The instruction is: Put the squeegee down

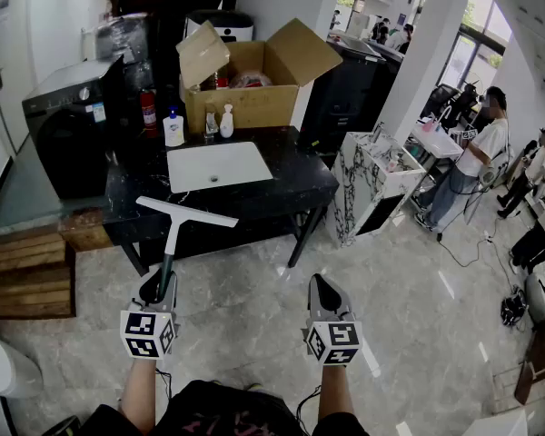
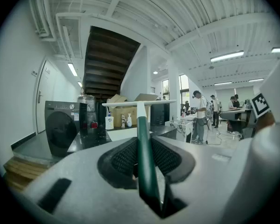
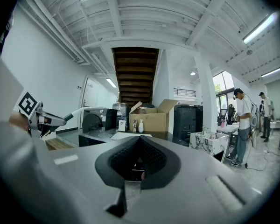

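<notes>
- Task not done: squeegee [image 1: 176, 222] hanging in air over floor, short of tabletop [image 1: 295, 187], touching no surface.
- Remaining, by judgement: carrying it to a resting place, lowering, letting go.
- Tabletop standing ahead: dark, white sink [image 1: 218, 165] set in it.
- Squeegee showing as T-shape: long white blade across far end, white neck, dark green handle; pointing forward and away from person, blade slightly slanted.
- Left tongs [image 1: 157, 289] clamping green handle, pads pressing both sides.
- Right tongs [image 1: 325, 294] hovering alongside, pads meeting, gripping nothing.

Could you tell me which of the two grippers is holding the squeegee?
The left gripper: its jaws clamp the green handle of the squeegee, whereas the right gripper is shut on nothing.
</notes>
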`<state>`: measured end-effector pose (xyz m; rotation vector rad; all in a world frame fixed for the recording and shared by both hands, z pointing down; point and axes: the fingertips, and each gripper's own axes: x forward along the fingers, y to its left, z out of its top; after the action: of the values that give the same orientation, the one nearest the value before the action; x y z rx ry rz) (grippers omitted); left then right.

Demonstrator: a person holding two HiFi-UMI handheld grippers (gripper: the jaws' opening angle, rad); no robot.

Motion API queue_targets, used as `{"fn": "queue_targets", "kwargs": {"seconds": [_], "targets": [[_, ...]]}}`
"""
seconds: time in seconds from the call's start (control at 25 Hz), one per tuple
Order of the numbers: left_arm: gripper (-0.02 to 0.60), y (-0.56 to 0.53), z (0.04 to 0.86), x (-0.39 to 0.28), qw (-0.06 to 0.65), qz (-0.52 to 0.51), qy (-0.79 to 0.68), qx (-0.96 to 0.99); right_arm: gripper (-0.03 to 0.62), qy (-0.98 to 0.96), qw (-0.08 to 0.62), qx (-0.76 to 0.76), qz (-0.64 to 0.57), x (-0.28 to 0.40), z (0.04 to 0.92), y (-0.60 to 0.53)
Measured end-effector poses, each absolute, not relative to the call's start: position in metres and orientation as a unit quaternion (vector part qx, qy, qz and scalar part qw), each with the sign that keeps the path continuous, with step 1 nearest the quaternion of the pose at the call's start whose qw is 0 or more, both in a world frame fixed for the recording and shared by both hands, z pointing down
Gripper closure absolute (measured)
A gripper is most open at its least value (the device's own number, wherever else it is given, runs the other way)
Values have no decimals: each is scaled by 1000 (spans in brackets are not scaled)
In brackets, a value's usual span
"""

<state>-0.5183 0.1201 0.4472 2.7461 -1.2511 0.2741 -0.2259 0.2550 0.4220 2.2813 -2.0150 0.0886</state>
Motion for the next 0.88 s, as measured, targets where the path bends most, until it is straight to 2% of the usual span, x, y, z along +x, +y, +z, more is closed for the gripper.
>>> {"fn": "queue_targets", "kwargs": {"seconds": [0.6,0.88], "targets": [[480,131,447,-508,52,92,-401,910,594,-670,33,741,38,-226,429,257],[480,129,453,-508,54,96,-393,913,594,-672,63,737,34,-231,438,258]]}}
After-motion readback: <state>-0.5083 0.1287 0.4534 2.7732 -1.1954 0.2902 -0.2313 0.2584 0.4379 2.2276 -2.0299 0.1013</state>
